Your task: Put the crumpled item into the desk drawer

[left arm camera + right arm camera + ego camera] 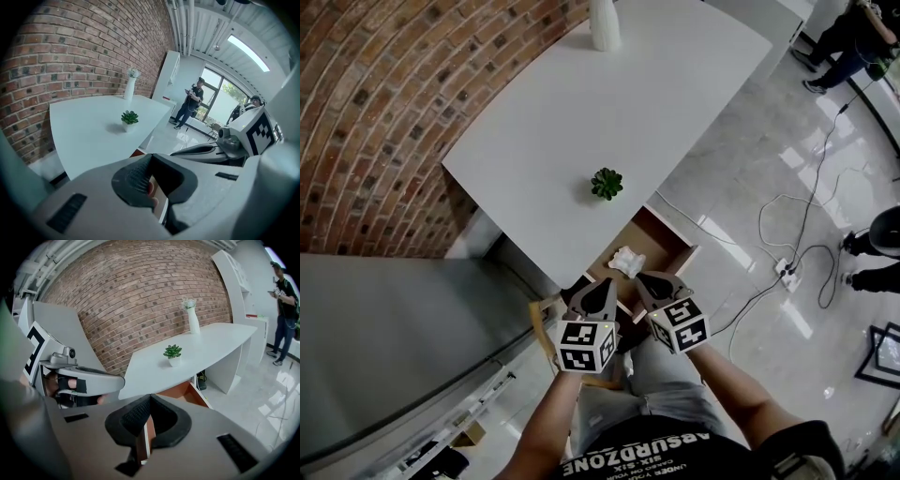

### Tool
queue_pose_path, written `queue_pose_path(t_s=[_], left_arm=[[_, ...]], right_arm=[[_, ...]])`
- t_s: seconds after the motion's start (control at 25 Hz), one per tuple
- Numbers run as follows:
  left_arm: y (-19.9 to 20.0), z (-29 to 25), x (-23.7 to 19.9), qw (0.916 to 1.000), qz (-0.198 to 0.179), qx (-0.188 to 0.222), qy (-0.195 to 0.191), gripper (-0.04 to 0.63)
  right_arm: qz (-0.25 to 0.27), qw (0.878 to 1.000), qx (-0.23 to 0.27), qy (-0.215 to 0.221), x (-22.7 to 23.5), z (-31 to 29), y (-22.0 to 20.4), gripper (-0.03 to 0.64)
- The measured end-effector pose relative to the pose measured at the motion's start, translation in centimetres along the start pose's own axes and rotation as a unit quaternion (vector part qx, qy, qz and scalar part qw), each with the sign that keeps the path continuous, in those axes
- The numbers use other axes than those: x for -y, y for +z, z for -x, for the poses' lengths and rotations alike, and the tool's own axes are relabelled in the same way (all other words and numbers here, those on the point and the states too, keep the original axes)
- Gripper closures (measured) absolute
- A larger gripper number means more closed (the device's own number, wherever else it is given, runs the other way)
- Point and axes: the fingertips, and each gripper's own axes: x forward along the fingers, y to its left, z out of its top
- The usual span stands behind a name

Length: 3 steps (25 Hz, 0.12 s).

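Head view, with both gripper views. The left gripper (600, 292) and the right gripper (654, 283) are held side by side, close together, tips pointing toward the white desk (581, 112). In each gripper's own view the ribbed pads meet at the tips, so both pairs of jaws are fully closed and grip nothing.

The crumpled item (627, 260), white, lies inside the open desk drawer (660, 235), just ahead of the jaw tips and roughly on the line between the two grippers. It touches neither gripper. The drawer is pulled out from under the near edge of the desk, its brown interior exposed.

Beyond the drawer, farther ahead of the jaws, a small potted succulent (607, 184) stands upright on the desk top. A white vase (603, 24) stands at the desk's far end, well apart from the plant.

A brick wall (375, 122) runs along the desk to the left of the jaws. Cables (797, 230) lie on the glossy floor to their right.
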Motion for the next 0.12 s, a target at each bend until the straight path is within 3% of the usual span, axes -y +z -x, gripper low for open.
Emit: queue_pose_path(t_s=[0.12], left_arm=[[-0.13,0.72,0.33,1.0,-0.002,-0.004,-0.004,0.589]], right_arm=[[-0.002,1.0,-0.001,0.002,-0.74,0.26,0.33,0.62]])
